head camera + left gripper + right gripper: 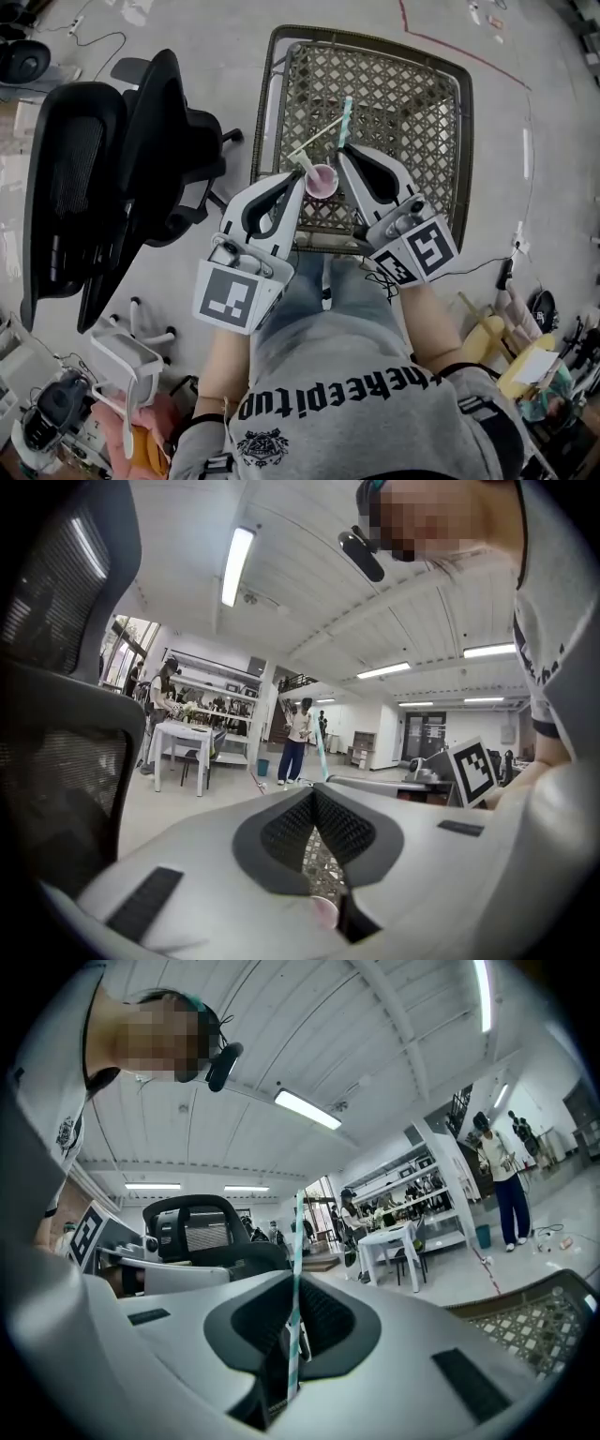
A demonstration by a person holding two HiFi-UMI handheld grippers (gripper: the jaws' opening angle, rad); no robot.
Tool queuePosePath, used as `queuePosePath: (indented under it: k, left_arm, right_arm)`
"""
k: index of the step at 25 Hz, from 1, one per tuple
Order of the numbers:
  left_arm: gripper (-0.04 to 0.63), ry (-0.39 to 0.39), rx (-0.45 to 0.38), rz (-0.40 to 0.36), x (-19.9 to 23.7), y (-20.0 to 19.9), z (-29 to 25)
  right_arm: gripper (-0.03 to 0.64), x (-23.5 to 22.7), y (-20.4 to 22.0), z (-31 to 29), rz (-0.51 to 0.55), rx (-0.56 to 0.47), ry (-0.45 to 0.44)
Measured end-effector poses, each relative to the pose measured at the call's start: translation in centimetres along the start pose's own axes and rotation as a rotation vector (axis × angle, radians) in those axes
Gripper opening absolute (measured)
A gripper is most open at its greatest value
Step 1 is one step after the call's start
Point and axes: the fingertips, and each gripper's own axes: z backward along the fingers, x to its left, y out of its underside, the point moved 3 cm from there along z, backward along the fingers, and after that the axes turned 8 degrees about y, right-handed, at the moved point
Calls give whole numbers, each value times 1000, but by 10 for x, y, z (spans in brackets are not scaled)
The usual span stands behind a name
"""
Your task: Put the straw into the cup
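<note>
Plainly, the right gripper (343,150) jaws clench the straw (345,117), which juts past their tips just beside the cup (321,183); the left gripper (302,174) jaws sit closed at its other side.

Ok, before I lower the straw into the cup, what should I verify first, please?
1. Striped straw gripped by the right hand-held gripper: ok, jaws shut on it.
2. Pink cup upright on the wicker basket, mouth up: ok.
3. Left hand-held gripper steadying the cup: not ok, jaws closed beside it, not around it.
4. Striped straw's lower end above the cup mouth: cannot tell, the gripper hides it.
5. Pale straw lying near the cup, clear of the path: cannot tell.
</note>
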Motion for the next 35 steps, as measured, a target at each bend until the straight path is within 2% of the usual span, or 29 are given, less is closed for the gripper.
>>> queuePosePath:
  k: [15, 26, 35]
  left_arm:
    - [25, 49, 23, 33, 8, 42, -7]
    - [25, 60, 0, 34, 6, 64, -14]
    - [25, 15, -5, 45, 5, 95, -22]
  right_arm:
    - [44, -12, 50, -3, -9, 40, 68]
    - [46, -17, 78, -3, 19, 33, 59]
    - [46, -24, 107, -2, 8, 27, 22]
